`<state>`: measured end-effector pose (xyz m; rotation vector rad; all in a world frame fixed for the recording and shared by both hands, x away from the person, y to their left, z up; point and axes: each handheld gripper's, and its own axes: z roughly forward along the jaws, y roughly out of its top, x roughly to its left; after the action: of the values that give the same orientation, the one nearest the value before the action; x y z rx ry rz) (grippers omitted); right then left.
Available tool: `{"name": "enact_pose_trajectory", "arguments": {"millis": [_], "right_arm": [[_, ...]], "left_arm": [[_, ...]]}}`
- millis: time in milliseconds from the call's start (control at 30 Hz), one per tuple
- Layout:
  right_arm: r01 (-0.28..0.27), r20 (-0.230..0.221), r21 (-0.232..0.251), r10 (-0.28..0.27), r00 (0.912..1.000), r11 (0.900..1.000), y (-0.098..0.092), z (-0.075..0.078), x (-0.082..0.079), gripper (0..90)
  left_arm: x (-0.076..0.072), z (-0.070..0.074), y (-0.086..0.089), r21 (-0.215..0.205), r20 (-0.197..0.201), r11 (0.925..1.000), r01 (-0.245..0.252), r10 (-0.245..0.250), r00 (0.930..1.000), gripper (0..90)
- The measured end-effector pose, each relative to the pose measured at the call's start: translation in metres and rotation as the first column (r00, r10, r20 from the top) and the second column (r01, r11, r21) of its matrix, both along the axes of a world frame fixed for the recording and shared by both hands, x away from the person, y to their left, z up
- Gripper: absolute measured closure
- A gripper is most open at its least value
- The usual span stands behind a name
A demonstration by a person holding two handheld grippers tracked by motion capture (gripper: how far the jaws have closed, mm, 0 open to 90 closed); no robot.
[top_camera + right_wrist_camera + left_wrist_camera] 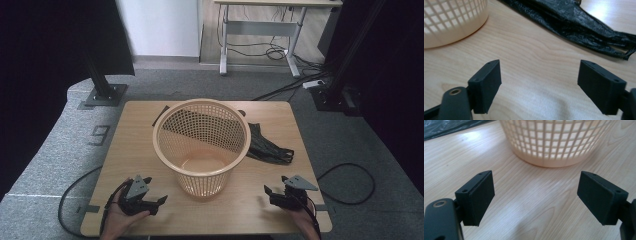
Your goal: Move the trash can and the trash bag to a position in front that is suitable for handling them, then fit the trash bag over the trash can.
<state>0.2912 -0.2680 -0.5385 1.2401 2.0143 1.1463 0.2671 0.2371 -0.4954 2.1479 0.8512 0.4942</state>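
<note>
Jaws on the left gripper (159,201) and right gripper (268,192) gape wide and hold nothing, so the black bag (265,145) beside the basket (201,132) looks untouched, with all the work left.

Black plastic bag (267,145), perhaps crumpled, partly hidden behind the basket (202,134)

Each black gripper is topped by a grey three-cornered plate, as seen on the left gripper (161,202) and the right gripper (268,192). Flat rectangular black pads (482,196) are carried on the jaws, each marked by two small screw holes. A brass-coloured ringed hole (455,92), perhaps a bushing, is set beside one jaw. Black cables trail behind.
</note>
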Motion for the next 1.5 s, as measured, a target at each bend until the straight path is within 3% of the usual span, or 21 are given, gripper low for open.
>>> {"name": "enact_pose_trajectory", "arguments": {"millis": [233, 367, 533, 667, 733, 833, 900, 967, 1067, 1200, 1233, 1300, 1333, 1367, 1433, 1500], "right_arm": [[0.004, 0.033, -0.018, -0.004, 0.9995, 1.0, 0.019, 0.015, 0.032, 16.2], [-0.02, -0.011, -0.052, 0.02, 0.9998, 0.998, 0.04, 0.02, 0.076, 16.5], [-0.005, -0.076, -0.03, 0.003, 0.9971, 1.0, 0.062, 0.019, 0.132, 19.0], [-0.006, -0.093, -0.051, 0.002, 0.9956, 0.999, 0.078, 0.01, 0.159, 21.5], [-0.039, -0.117, -0.049, 0.033, 0.9926, 0.998, 0.092, 0.001, 0.171, 28.4], [-0.031, -0.134, -0.074, 0.021, 0.9907, 0.997, 0.099, -0.005, 0.177, 29.7], [-0.028, -0.126, -0.116, 0.013, 0.9919, 0.993, 0.102, -0.01, 0.18, 37.8], [-0.031, -0.128, -0.122, 0.015, 0.9917, 0.992, 0.102, -0.011, 0.182, 42.5], [-0.036, -0.146, -0.083, 0.024, 0.989, 0.996, 0.097, -0.01, 0.183, 59.0], [-0.053, -0.169, -0.1, 0.036, 0.985, 0.994, 0.089, -0.008, 0.177, 86.6], [-0.053, -0.169, -0.1, 0.036, 0.985, 0.994, 0.089, -0.008, 0.177, 86.6], [-0.046, -0.162, -0.098, 0.03, 0.9863, 0.994, 0.082, -0.005, 0.168, 88.9], [-0.046, -0.164, -0.092, 0.031, 0.986, 0.995, 0.073, -0.002, 0.154, 88.9], [-0.046, -0.164, -0.092, 0.031, 0.986, 0.995, 0.073, -0.002, 0.154, 88.9], [-0.048, -0.152, -0.109, 0.031, 0.9878, 0.993, 0.062, 0.0, 0.132, 88.9], [-0.045, -0.136, -0.157, 0.023, 0.9904, 0.987, 0.049, -0.002, 0.107, 88.9]], "left_arm": [[0.001, -0.001, 0.008, -0.009, -0.009, 0.9997, -0.022, 0.022, 0.9997, 14.0], [0.001, -0.004, 0.012, -0.006, -0.014, 0.9995, -0.033, 0.032, 0.9994, 14.1], [0.003, -0.007, 0.014, -0.015, -0.019, 0.9991, -0.04, 0.039, 0.999, 14.1], [0.004, -0.007, 0.018, -0.033, -0.024, 0.9985, -0.044, 0.044, 0.9988, 14.2], [0.004, -0.007, 0.02, -0.038, -0.023, 0.9982, -0.047, 0.046, 0.9987, 14.2], [0.005, -0.008, 0.022, -0.04, -0.028, 0.9978, -0.052, 0.051, 0.9983, 14.3], [0.005, -0.009, 0.023, -0.04, -0.031, 0.9978, -0.053, 0.052, 0.9982, 14.3], [0.005, -0.009, 0.024, -0.037, -0.036, 0.998, -0.051, 0.05, 0.9981, 14.8], [0.005, -0.009, 0.024, -0.039, -0.036, 0.9979, -0.051, 0.05, 0.9981, 15.1], [0.004, -0.009, 0.024, -0.036, -0.035, 0.9979, -0.055, 0.054, 0.9979, 15.1], [0.004, -0.009, 0.024, -0.036, -0.032, 0.9977, -0.058, 0.057, 0.9979, 15.1], [0.004, -0.008, 0.026, -0.04, -0.032, 0.9974, -0.061, 0.059, 0.9977, 15.2], [0.004, -0.008, 0.027, -0.044, -0.032, 0.9971, -0.061, 0.06, 0.9977, 15.3], [0.004, -0.008, 0.028, -0.049, -0.031, 0.9967, -0.065, 0.063, 0.9975, 15.3], [0.004, -0.008, 0.03, -0.052, -0.031, 0.9964, -0.067, 0.065, 0.9974, 15.5], [0.003, -0.008, 0.031, -0.058, -0.029, 0.9961, -0.067, 0.065, 0.9974, 15.6]]}}
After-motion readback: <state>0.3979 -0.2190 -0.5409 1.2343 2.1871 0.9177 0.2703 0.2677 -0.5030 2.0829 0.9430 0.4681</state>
